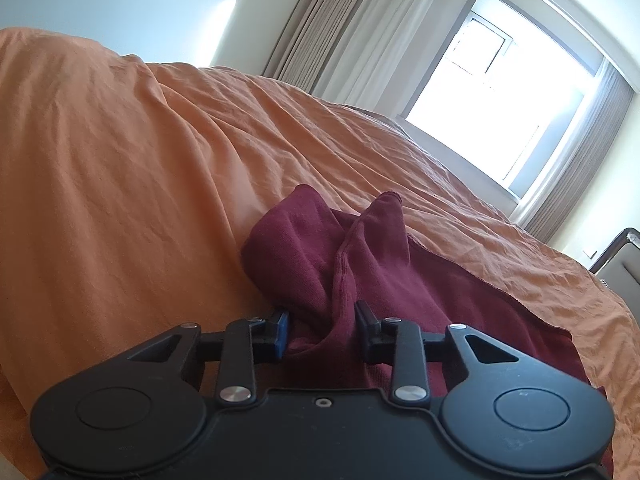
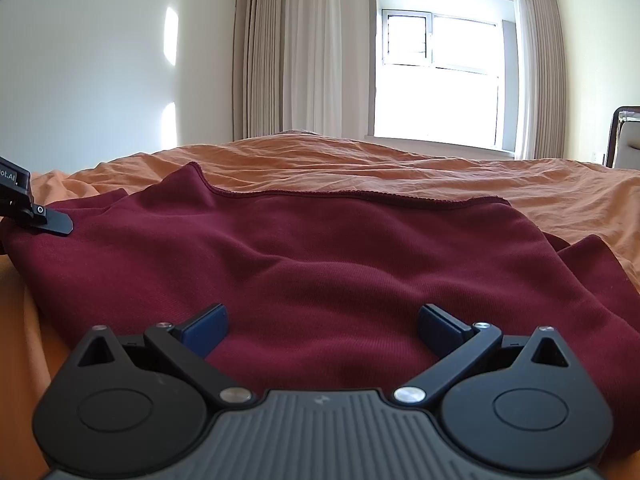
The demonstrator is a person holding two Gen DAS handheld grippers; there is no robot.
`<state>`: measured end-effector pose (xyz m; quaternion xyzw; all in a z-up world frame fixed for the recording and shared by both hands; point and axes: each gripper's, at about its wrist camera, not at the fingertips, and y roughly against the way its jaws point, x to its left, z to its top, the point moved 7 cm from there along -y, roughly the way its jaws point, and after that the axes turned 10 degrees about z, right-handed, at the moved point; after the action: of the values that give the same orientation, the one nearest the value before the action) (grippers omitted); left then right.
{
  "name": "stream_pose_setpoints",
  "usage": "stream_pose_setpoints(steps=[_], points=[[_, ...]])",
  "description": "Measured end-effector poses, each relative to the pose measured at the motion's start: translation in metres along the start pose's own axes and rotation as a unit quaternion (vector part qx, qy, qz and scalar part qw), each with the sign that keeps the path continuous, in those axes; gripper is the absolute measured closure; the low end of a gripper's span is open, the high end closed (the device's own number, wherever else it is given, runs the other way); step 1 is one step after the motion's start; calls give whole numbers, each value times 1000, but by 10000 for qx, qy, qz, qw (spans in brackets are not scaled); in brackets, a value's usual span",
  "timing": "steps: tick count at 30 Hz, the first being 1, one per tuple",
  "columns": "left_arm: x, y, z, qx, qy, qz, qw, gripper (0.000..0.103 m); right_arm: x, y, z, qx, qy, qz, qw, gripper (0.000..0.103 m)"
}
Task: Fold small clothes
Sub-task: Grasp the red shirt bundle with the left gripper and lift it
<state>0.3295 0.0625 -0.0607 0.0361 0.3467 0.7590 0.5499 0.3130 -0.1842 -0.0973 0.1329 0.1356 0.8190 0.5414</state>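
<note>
Left gripper (image 1: 322, 330) was partly closed around a bunched fold of the maroon garment (image 1: 360, 264). Right gripper (image 2: 322, 326) stood wide open, holding nothing, low centre of frame.

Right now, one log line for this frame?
step: fold start | left gripper: part closed around cloth fold | right gripper: open over cloth | surface: orange bedsheet

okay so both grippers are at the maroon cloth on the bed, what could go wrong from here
1. The left gripper has a bunched ridge of the maroon cloth between its fingers, so it may pinch several layers and fold crookedly.
2. The right gripper is wide open over flat fabric, not an edge, so closing may miss or grab a mid-panel tuck.
3. The wrinkled orange bedsheet beneath could get pinched too.
</note>
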Motion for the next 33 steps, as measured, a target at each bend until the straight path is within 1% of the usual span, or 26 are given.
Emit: stream_pose_setpoints(steps=[6, 11, 16, 20, 22, 24, 26, 28, 33], points=[[-6, 2, 2, -69, -131, 22, 9999, 81, 0, 0, 0, -4, -4, 4, 10000, 0], [-10, 6, 4, -125, -259, 27, 9996, 82, -1, 0, 0, 14, -38, 23, 10000, 0], [-17, 11, 7, -207, -487, 50, 9986, 83, -2, 0, 7, 147, -38, 79, 9999, 0], [-29, 18, 14, -346, -739, 2, 9967, 85, -4, 10, 13, -21, -15, 75, 10000, 0], [-43, 24, 19, -493, -992, -65, 9938, 85, -7, 16, 15, -54, -8, 28, 10000, 0], [-59, 32, 24, -606, -1226, -209, 9904, 86, -11, 23, 15, -13, 15, -25, 10000, 0], [-81, 40, 27, -715, -1522, -375, 9850, 86, -18, 33, 15, -30, 65, -123, 9999, 0], [-104, 49, 28, -825, -1859, -570, 9774, 86, -28, 49, 13, -75, 87, -241, 9996, 0], [-171, 75, 17, -998, -2581, -1185, 9536, 86, -50, 93, 5, -218, 100, -476, 9986, 0]])
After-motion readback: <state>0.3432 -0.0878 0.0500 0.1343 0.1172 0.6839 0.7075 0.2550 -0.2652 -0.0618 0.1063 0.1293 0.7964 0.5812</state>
